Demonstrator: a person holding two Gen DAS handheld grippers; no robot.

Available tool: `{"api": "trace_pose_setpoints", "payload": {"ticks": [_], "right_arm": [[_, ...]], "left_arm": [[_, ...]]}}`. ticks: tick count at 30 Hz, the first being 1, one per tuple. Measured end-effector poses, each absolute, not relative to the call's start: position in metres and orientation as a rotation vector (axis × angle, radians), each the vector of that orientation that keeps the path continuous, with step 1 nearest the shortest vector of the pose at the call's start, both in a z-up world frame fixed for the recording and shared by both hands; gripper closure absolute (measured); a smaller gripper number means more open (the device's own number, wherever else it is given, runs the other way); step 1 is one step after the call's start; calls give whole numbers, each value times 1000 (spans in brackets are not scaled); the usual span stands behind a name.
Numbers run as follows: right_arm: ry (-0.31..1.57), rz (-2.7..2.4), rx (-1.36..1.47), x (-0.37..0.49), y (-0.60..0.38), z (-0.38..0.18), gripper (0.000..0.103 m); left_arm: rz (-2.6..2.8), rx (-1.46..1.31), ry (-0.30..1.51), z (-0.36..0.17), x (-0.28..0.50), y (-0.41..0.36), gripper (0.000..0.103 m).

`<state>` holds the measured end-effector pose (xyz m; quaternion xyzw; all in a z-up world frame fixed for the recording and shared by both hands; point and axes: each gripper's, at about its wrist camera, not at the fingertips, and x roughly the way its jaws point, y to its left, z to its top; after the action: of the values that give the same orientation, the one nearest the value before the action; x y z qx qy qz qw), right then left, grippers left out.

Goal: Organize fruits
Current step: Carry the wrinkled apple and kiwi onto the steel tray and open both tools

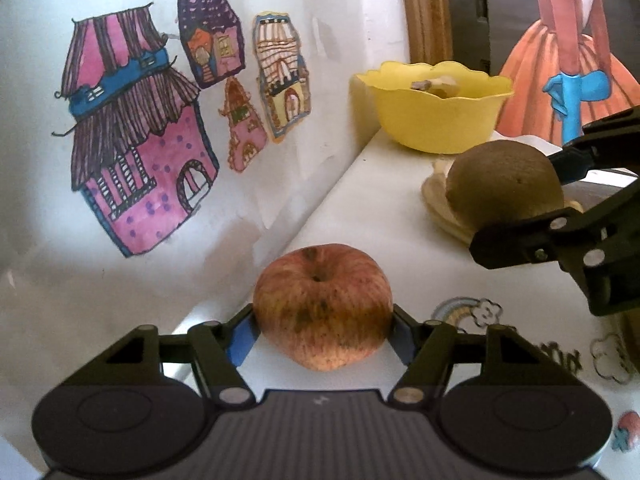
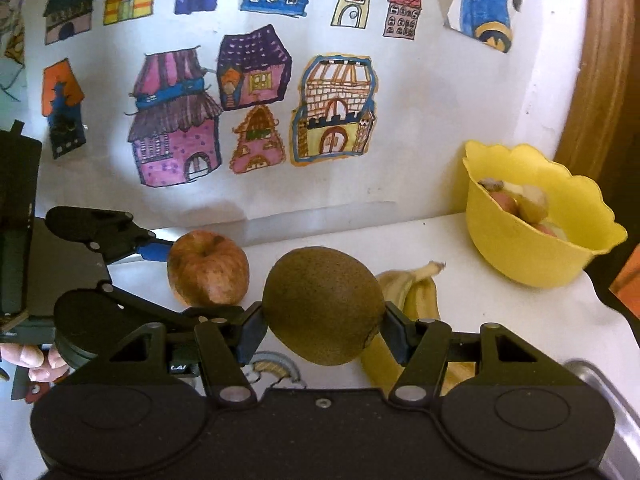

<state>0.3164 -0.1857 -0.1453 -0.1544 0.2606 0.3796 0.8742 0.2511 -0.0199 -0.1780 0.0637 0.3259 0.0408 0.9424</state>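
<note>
One blotchy apple (image 1: 322, 307), fuzzy kiwi (image 2: 323, 305)

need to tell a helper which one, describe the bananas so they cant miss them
Start at the yellow bowl on the white table by the wall of house drawings. The bananas lie in front of it, partly behind the brown kiwi. They are the only long, curved yellow fruit; the apple is round and red.

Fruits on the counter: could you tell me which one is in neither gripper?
The bananas; the apple sits in the left gripper, the kiwi in the right gripper.
</note>
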Motion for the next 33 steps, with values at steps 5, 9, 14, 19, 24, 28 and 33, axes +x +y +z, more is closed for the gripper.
{"api": "trace_pose_setpoints", "payload": {"ticks": [5,9,14,19,24,28,33], "right_arm": [[550,773,-304,298,-194,-144,40],[552,760,-301,285,-201,-142,40],[559,740,-281,271,-209,-142,40],[564,722,-253,261,-217,-145,40],[574,703,-233,257,-224,-149,40],[573,693,-221,255,-227,-151,40],[563,679,-202,254,-230,-151,40]], "left_arm": [[62,134,659,-178,233,-27,32],[44,137,656,-176,222,-34,32],[18,162,657,-176,214,-44,32],[15,168,650,-176,210,-48,32],[2,190,636,-178,206,-51,32],[-10,172,623,-177,204,-50,32],[-15,164,611,-176,200,-53,32]]}}
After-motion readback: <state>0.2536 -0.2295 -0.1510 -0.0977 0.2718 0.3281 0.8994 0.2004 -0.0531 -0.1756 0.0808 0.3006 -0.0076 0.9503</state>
